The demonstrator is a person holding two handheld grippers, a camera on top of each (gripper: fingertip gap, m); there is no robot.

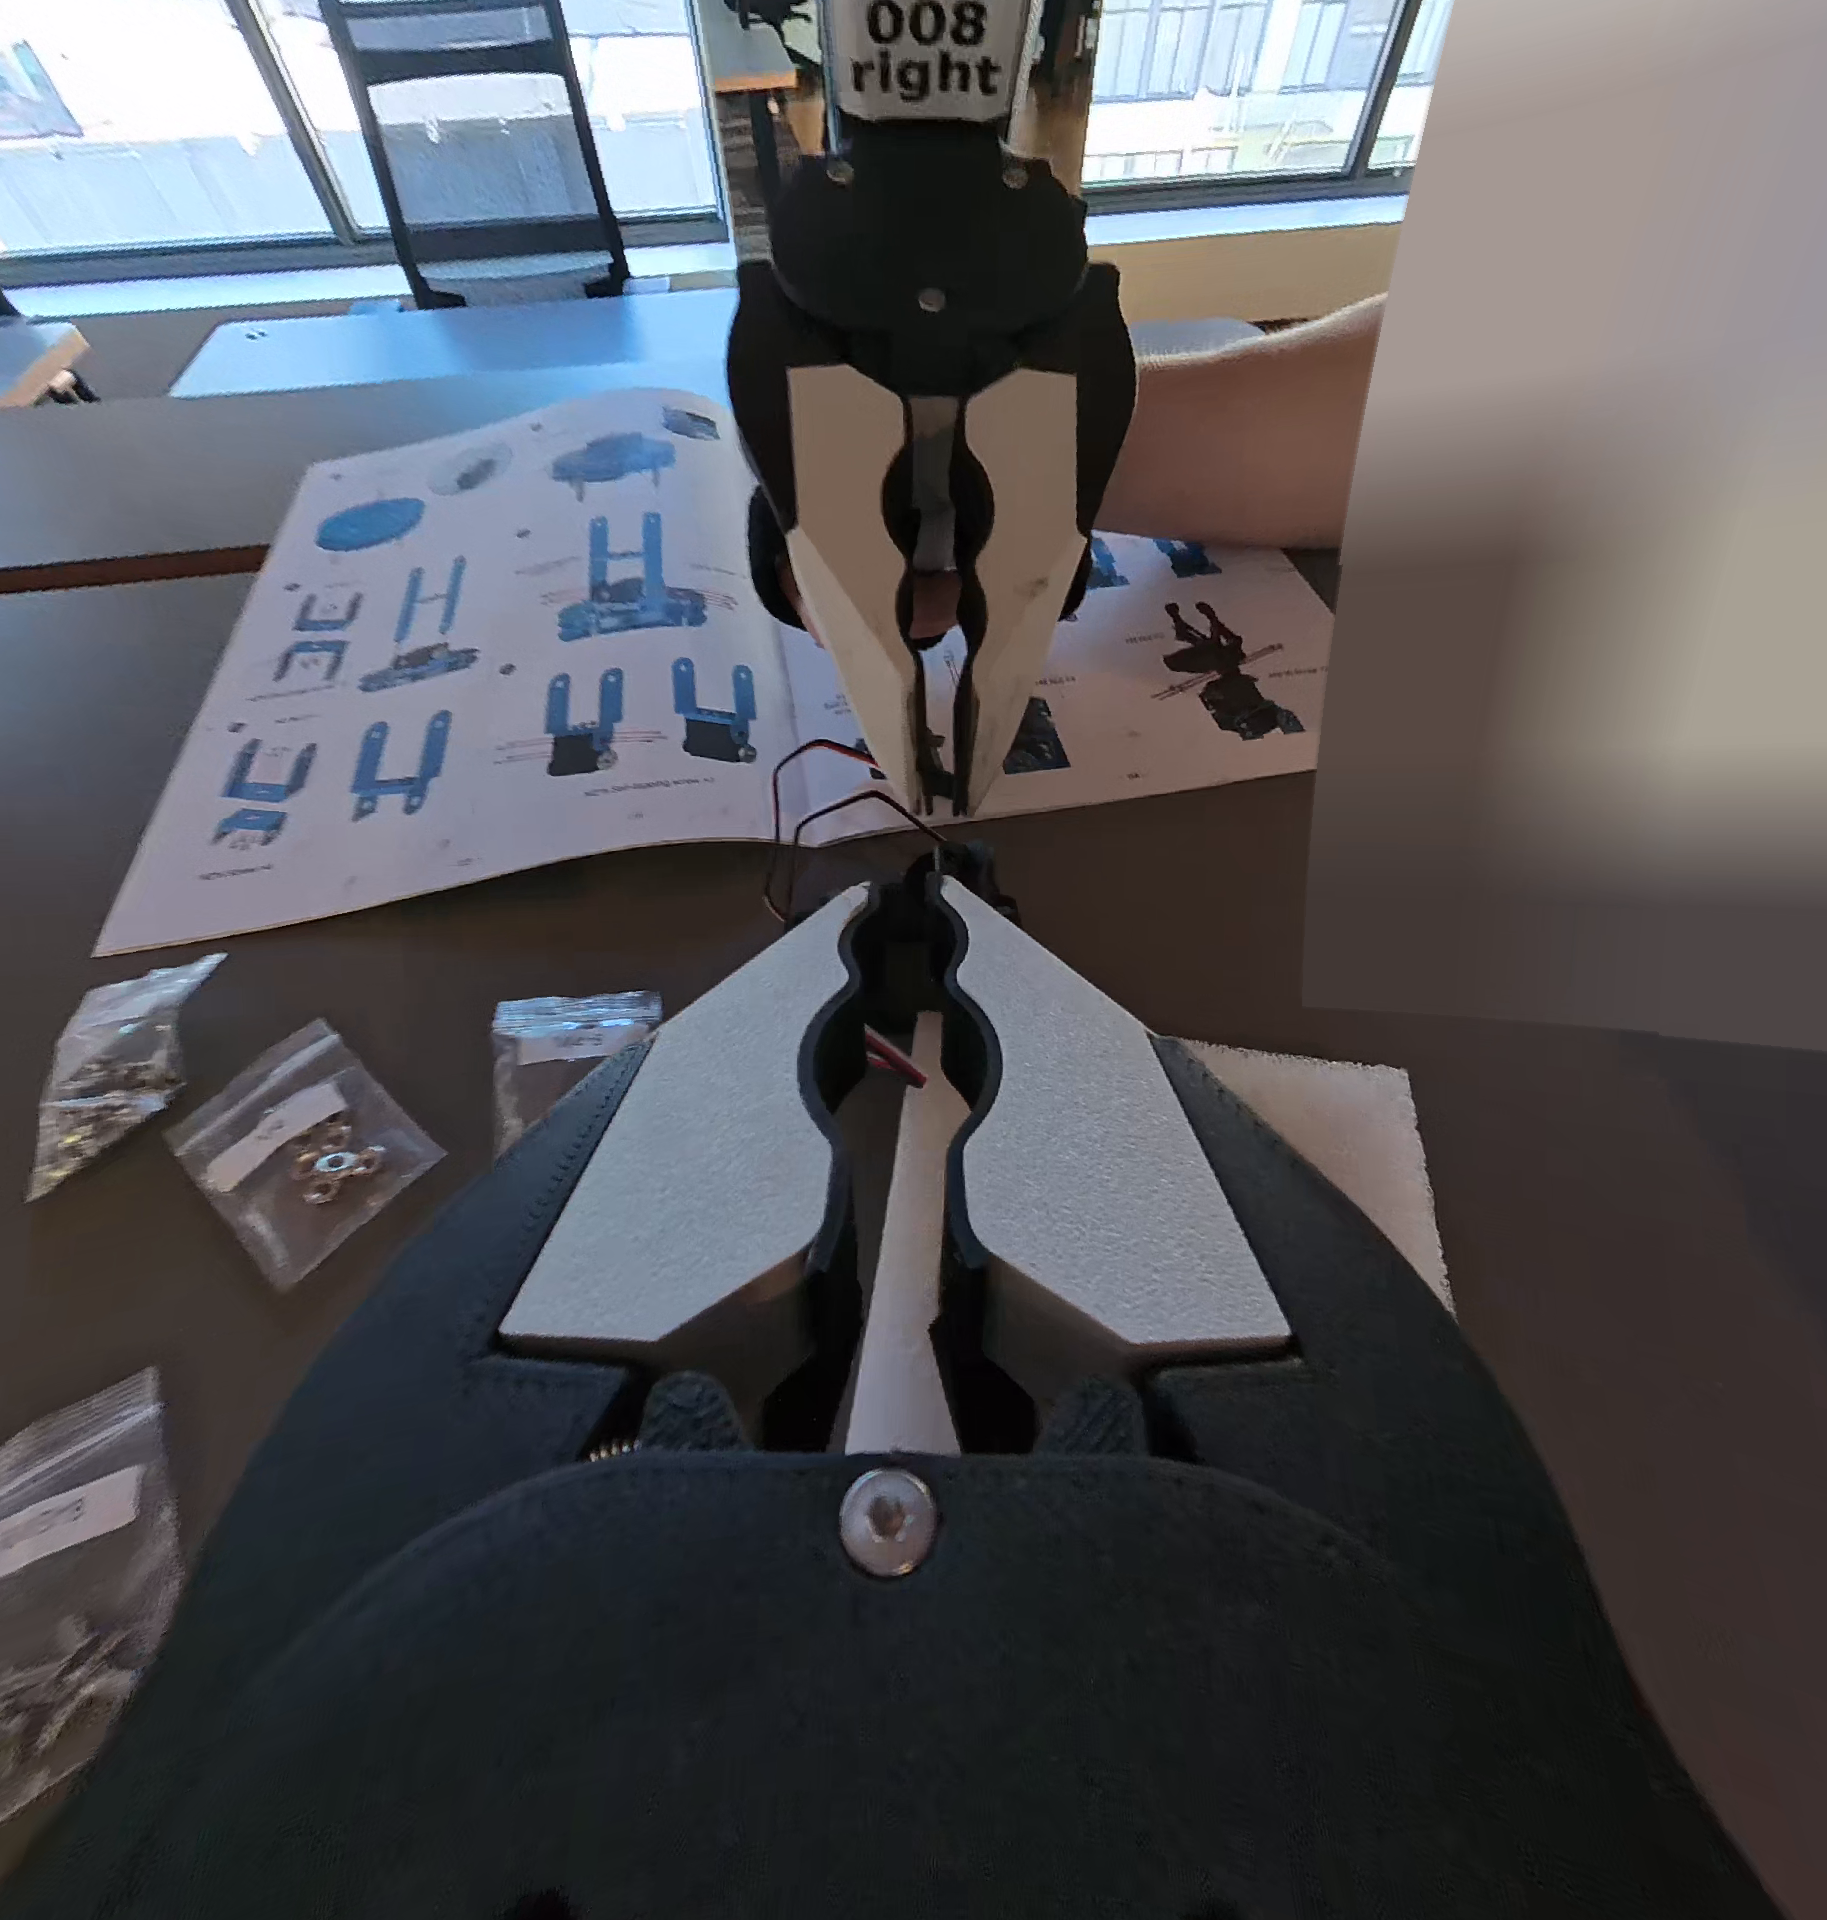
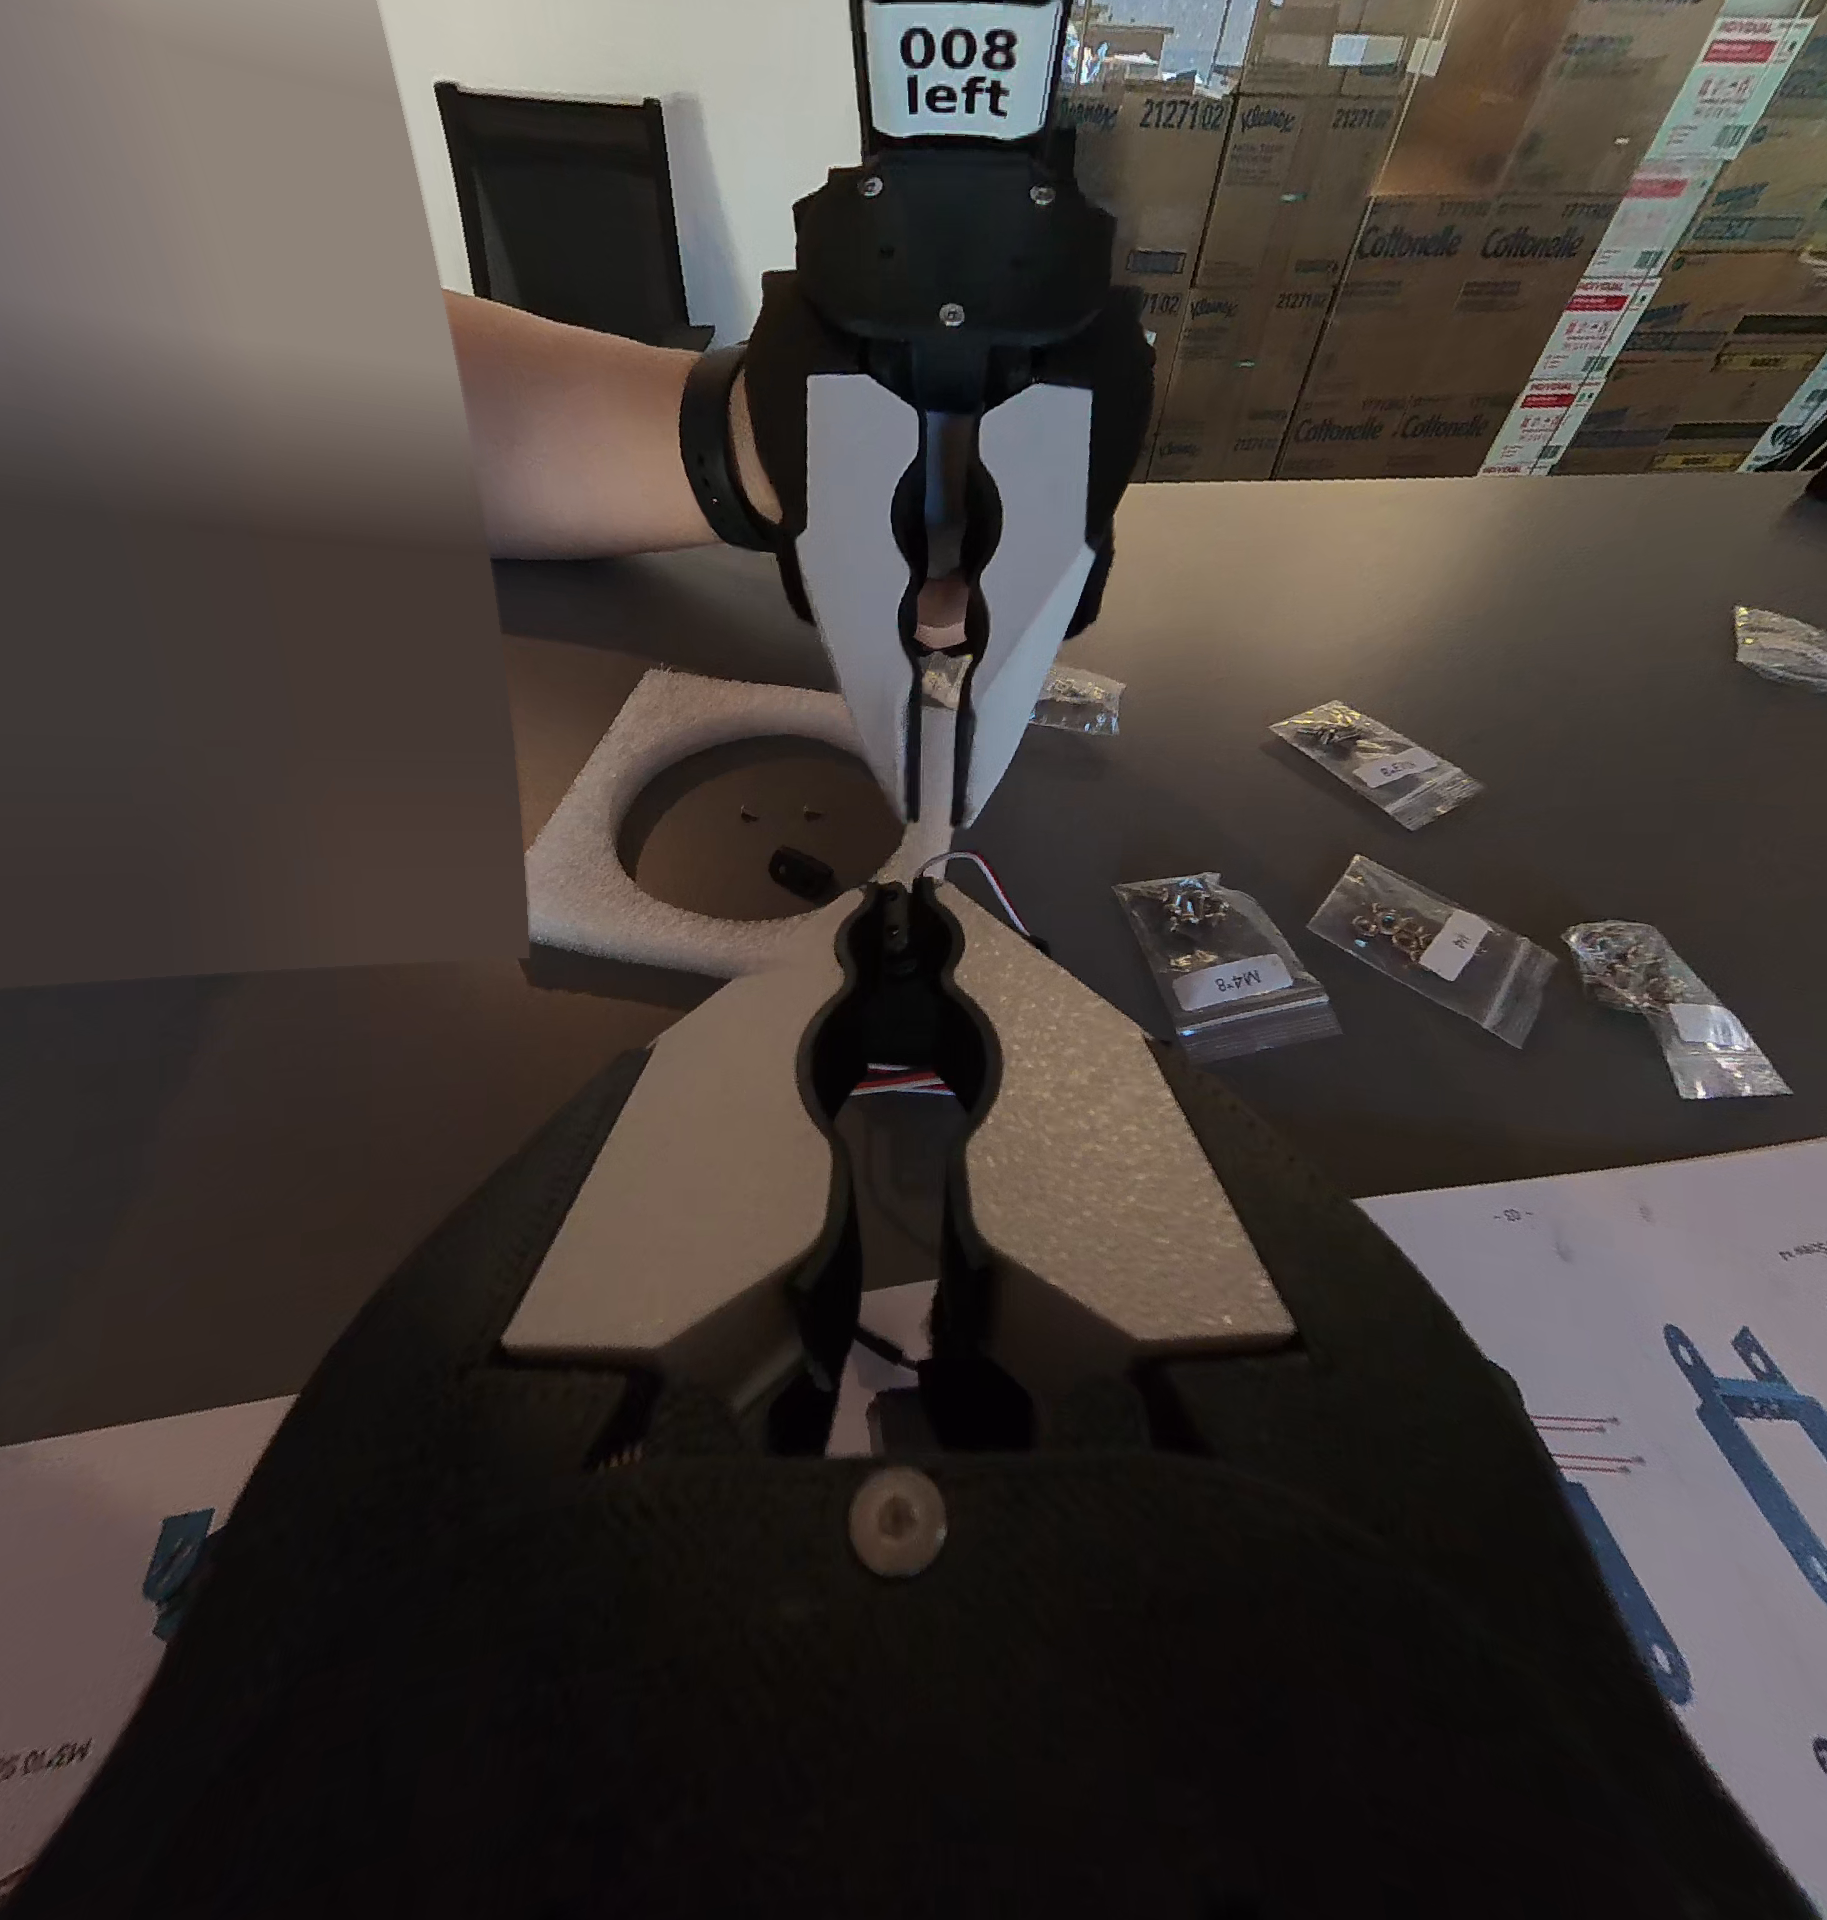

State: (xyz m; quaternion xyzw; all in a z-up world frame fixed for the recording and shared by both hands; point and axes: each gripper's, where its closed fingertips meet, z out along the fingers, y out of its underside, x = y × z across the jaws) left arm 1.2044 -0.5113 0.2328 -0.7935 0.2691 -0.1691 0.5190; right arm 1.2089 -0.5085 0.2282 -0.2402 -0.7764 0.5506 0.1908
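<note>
Overhead nothing shows; all lies on a dark brown table [image 2: 1408,582], with tall windows [image 1: 473,114] and a black chair [image 1: 473,156] beyond its far edge in the left wrist view, and stacked cardboard boxes [image 2: 1408,312] behind it in the right wrist view.

Both grippers meet tip to tip over the middle of the table. The left gripper [image 1: 909,883] has its jaws nearly closed around a small black servo [image 1: 976,868] with red and black wires [image 1: 815,769]. The right gripper [image 2: 898,894] is likewise almost closed, pinching a small black part [image 2: 893,914] with a white and red lead; whether it is the same servo I cannot tell.

One open instruction booklet [image 1: 473,665] lies near the right gripper's side. One white foam square [image 2: 597,831] with a round cut-out sits by the left gripper. Six clear bags of hardware [image 2: 1221,966] are scattered along the table in the right wrist view.
</note>
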